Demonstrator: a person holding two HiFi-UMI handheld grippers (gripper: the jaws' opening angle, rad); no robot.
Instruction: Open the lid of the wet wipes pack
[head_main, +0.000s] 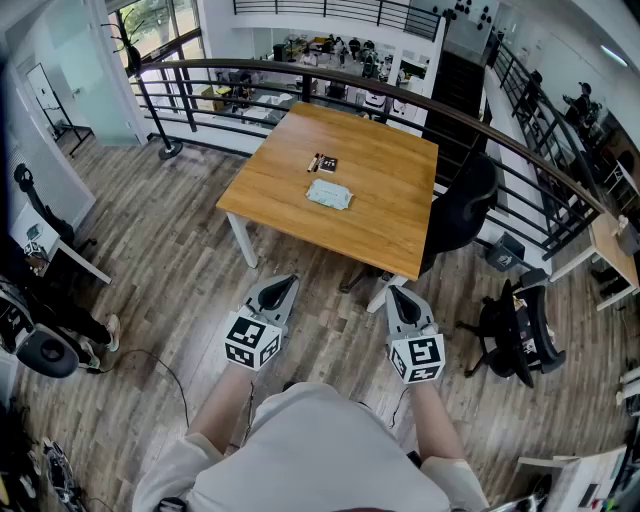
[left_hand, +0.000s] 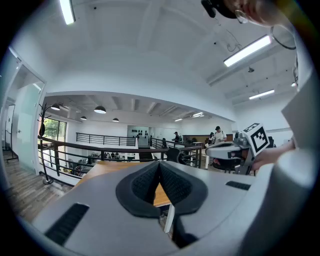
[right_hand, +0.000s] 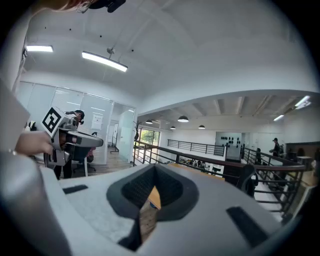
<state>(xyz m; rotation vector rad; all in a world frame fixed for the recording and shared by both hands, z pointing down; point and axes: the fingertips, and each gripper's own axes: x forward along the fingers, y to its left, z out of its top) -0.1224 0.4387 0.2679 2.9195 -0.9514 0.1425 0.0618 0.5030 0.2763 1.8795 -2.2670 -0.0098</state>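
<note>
Lying flat on the table (head_main: 385, 215), the wet wipes pack (head_main: 329, 194) runs left-right.

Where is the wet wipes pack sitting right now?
Head view: the flat pale-green wet wipes pack lies near the middle of the square wooden table, just this side of a small dark object.

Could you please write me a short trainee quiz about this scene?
1. True or false: the left gripper holds the wipes pack.
2. Where does the pack lie: A) floor, B) table, C) chair?
3. Fill in: the left gripper and the right gripper both have their jaws ____.
Key: 1 false; 2 B; 3 shut.
</note>
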